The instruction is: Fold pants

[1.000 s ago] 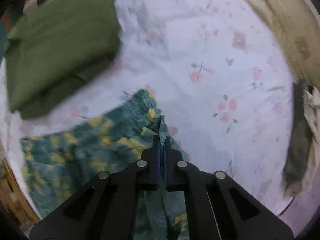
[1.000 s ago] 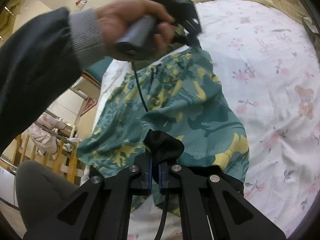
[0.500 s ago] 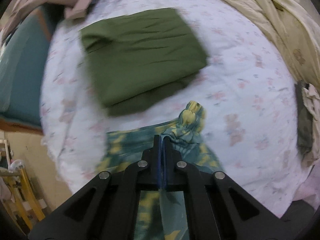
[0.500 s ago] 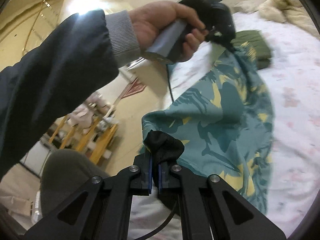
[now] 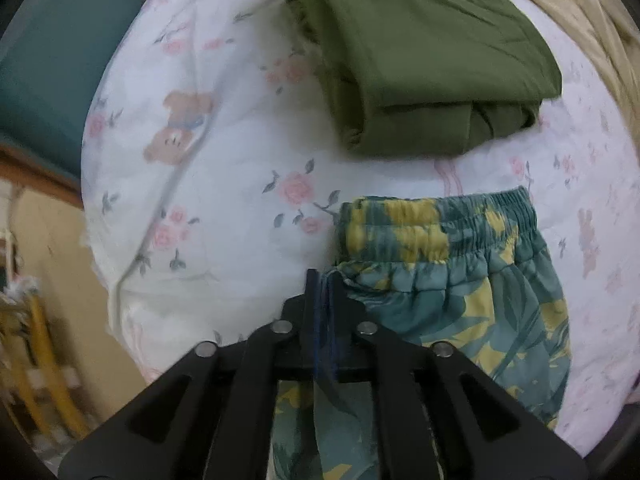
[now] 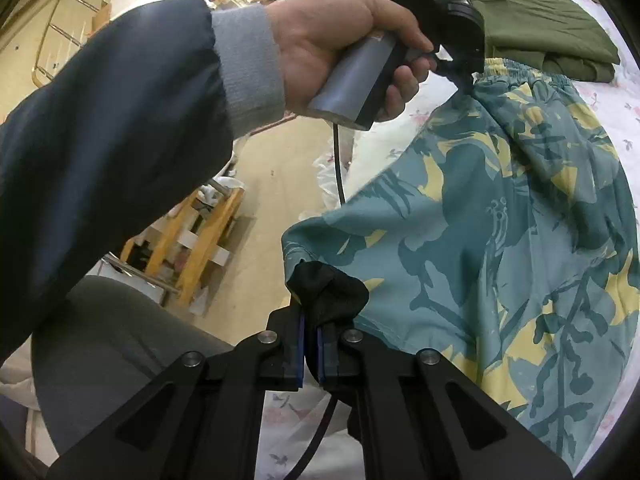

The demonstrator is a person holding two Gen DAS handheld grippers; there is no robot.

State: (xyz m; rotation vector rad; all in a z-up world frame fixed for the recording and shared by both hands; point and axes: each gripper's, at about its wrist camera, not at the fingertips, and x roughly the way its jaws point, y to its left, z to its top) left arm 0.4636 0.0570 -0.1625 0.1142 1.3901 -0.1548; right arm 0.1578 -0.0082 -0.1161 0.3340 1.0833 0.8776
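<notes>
Left gripper [image 5: 323,280]: fingers closed on a thin fold of the pants [image 5: 460,292] at the left end of the waistband. Fabric runs back between the pads and hangs below them.

Right gripper [image 6: 311,320]: fingers closed on a bunch of black cloth [image 6: 326,290] at the near edge of the pants [image 6: 500,240]. Cannot tell whether the black cloth is a lining or pocket of the pants; it sits right at the hem corner.

Pants: teal with yellow leaf print, elastic gathered waistband. They lie spread on the bed [image 5: 208,200], waistband toward the far side, near hem lifted off the sheet at the right gripper. In the right wrist view the cloth slopes from the waistband down to the hem, with loose wrinkles through the middle.

Left hand [image 6: 340,40] wraps the grey handle of the left gripper, seen from the right wrist view, above the waistband's left corner. Dark jacket sleeve with grey cuff. A black cable [image 6: 338,168] hangs from the handle.

Green garment [image 5: 420,52], folded, lies on the bed just beyond the waistband, close but not clearly touching. Sheet is white with pink roses and a bear print [image 5: 180,128]. A beige quilt [image 5: 580,20] lies at the far right edge of the bed. Wooden rack [image 6: 192,248] stands on the floor beside the bed.
</notes>
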